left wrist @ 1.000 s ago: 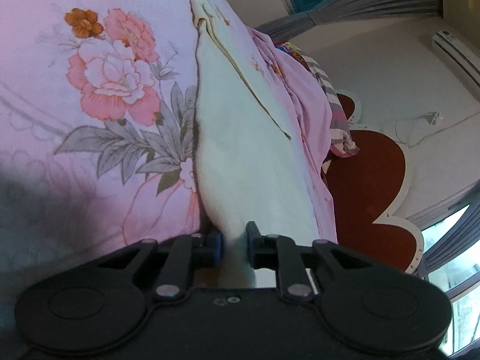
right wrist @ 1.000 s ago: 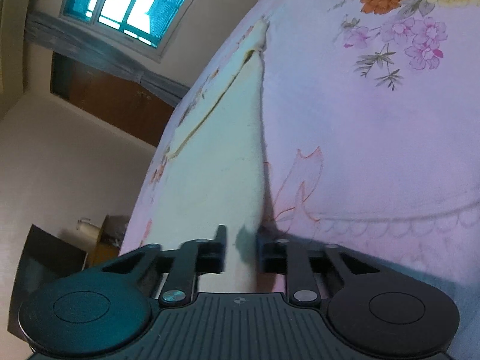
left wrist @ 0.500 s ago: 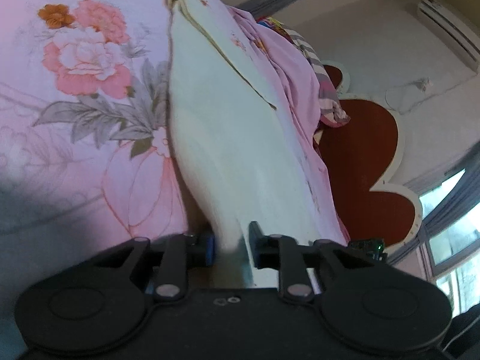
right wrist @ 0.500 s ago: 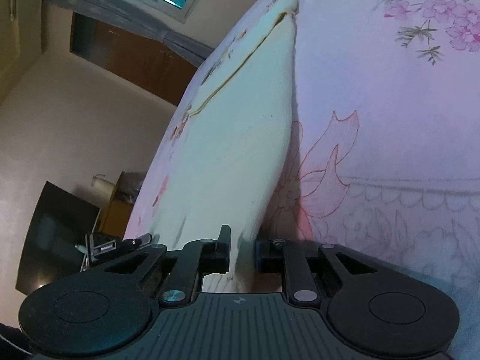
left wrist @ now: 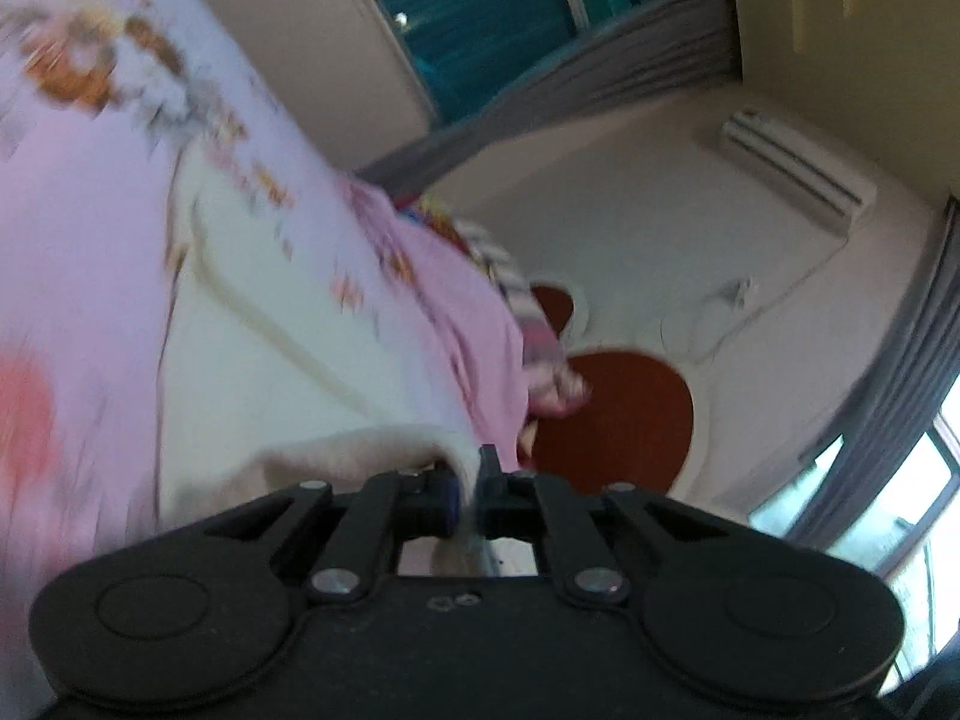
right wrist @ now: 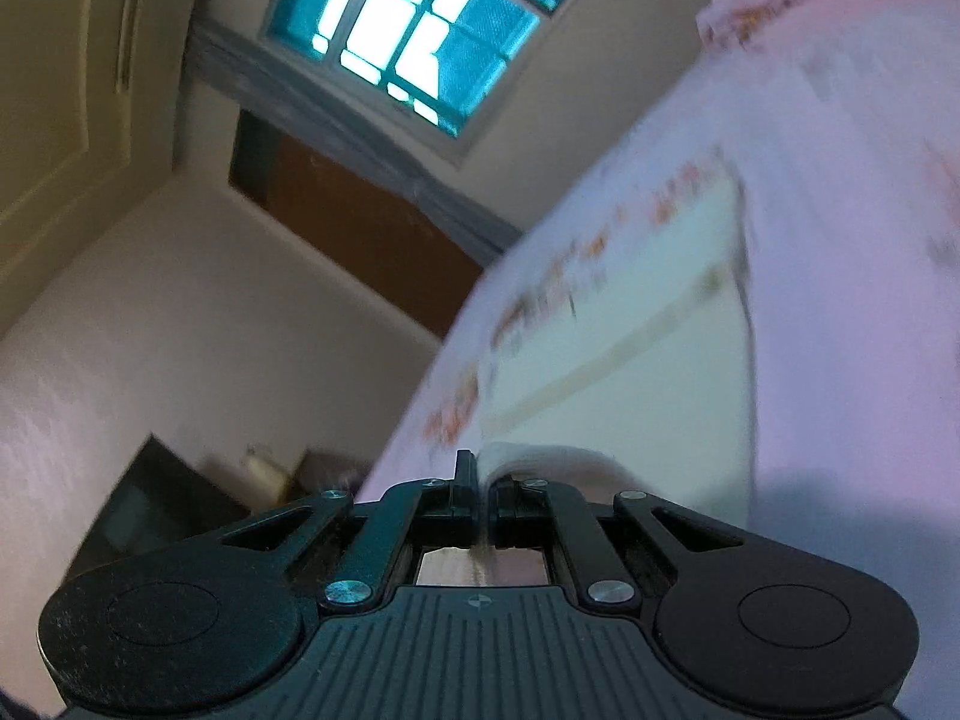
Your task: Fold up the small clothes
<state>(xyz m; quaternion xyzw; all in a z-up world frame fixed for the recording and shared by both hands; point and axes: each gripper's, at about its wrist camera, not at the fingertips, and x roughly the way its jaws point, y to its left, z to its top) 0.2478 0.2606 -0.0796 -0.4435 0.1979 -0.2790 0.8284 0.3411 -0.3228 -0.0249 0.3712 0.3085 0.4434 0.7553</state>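
Left gripper [left wrist: 470, 492]: jaws clamped on near corner of cream garment [left wrist: 252, 324].
Right gripper [right wrist: 482, 489]: jaws clamped on the other near corner.
Garment: near edge lifted, rest on floral bedsheet [left wrist: 90, 228].
Left view only: air conditioner [left wrist: 798, 171], red headboard [left wrist: 624, 414].
Right view only: arched window [right wrist: 414, 18], brown door [right wrist: 354, 222].

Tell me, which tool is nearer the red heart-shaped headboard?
Left. The left tool sees the headboard just beyond its tips; the right tool, also clamping the cream cloth, sees none.
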